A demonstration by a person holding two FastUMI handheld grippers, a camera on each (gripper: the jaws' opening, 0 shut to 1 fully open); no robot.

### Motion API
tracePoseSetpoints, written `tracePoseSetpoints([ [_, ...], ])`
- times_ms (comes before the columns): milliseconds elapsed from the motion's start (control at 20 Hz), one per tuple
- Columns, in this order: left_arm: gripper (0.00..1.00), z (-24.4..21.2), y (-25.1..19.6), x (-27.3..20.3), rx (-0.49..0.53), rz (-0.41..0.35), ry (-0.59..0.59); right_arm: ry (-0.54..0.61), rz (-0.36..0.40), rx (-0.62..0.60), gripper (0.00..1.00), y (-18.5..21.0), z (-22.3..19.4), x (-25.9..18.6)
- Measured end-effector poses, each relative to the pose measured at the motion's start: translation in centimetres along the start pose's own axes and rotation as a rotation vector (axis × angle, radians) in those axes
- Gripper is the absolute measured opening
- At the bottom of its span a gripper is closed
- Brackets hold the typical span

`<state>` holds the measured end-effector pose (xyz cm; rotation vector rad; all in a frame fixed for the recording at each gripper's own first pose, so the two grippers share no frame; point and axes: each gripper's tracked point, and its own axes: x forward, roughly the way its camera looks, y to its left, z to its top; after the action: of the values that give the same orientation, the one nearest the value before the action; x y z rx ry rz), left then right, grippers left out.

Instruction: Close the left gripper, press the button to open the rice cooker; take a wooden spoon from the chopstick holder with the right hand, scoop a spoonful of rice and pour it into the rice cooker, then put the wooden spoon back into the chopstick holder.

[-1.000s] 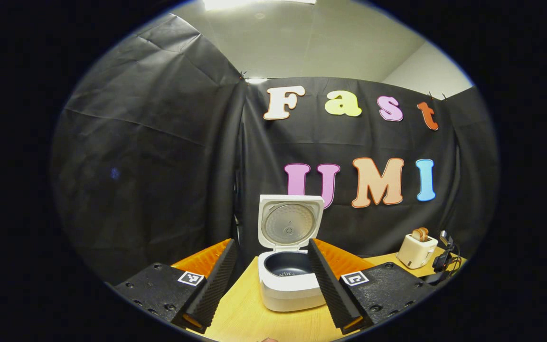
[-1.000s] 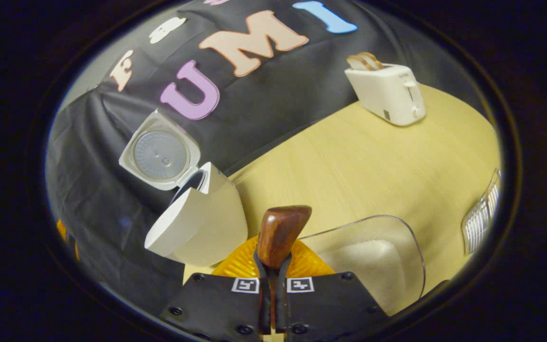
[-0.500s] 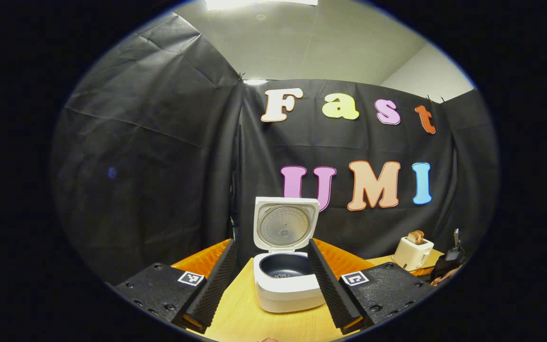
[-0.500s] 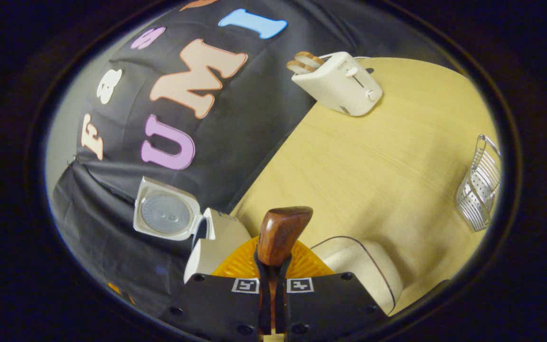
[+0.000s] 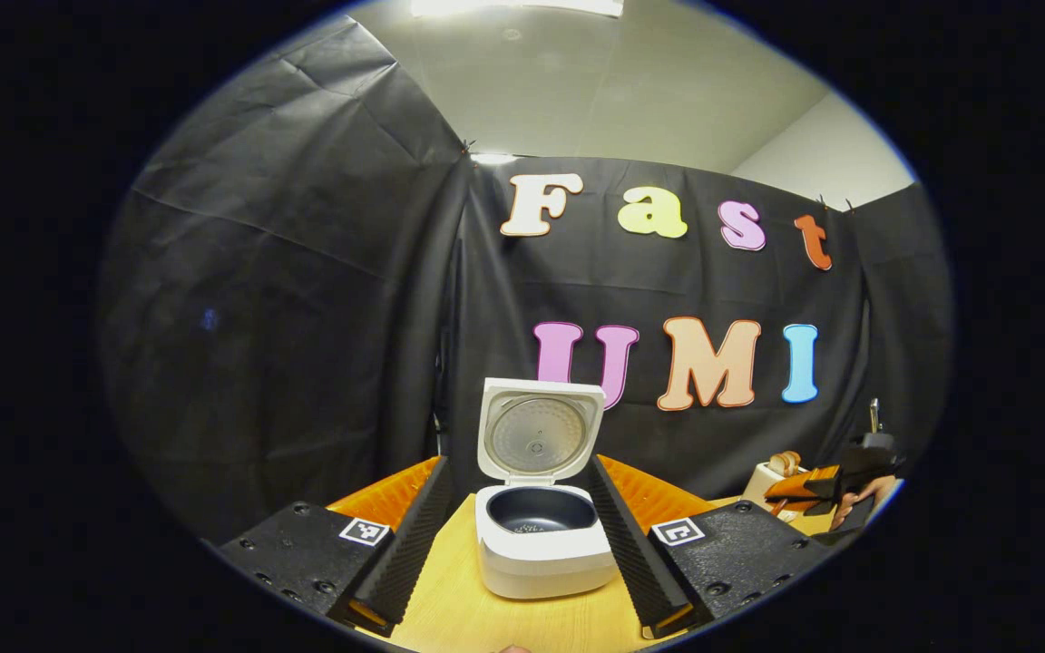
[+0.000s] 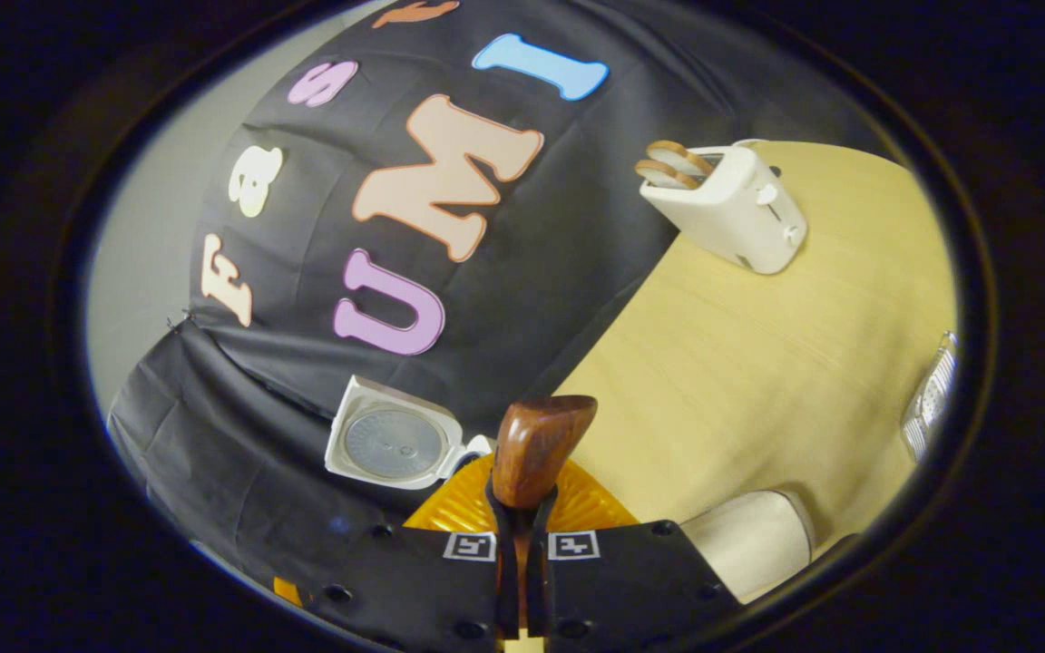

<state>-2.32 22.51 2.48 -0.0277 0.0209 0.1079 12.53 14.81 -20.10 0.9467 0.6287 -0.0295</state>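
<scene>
Light wood-grain table (image 6: 758, 363): in the right gripper view it fills the right half of the frame and runs up to the black cloth wall. In the left gripper view it's a strip at bottom centre.

Directly on it:
- white rice cooker (image 5: 542, 544), lid upright and open, dark inner pot exposed, bottom centre of the left gripper view; lid also at lower left of centre in the right gripper view
- white toaster (image 6: 736, 218) with two bread slices in its slots, upper right, near the wall
- metal wire rack (image 6: 929, 408) at the far right edge, cut off
- clear container of white rice (image 6: 749, 544), bottom right, partly hidden
</scene>
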Motion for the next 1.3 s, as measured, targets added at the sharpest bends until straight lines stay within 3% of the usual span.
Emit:
tracePoseSetpoints([
  [750,0.92,-0.6,7.3,-2.1,-0.003,0.157,0.023,0.018,0.192,-0.115,0.07,15.7,-4.7,10.1],
  [1000,0.87,-1.9,9.7,-3.0,-0.004,0.204,0.063,0.004,0.210,-0.149,0.07,19.2,-7.2,14.7],
  [1050,0.92,-2.0,10.1,-3.1,-0.001,0.214,0.068,0.007,0.205,-0.165,0.07,19.6,-8.2,15.6],
  [1300,0.92,-2.8,11.5,-3.3,0.010,0.261,0.082,0.027,0.176,-0.258,0.07,20.4,-12.3,20.0],
])
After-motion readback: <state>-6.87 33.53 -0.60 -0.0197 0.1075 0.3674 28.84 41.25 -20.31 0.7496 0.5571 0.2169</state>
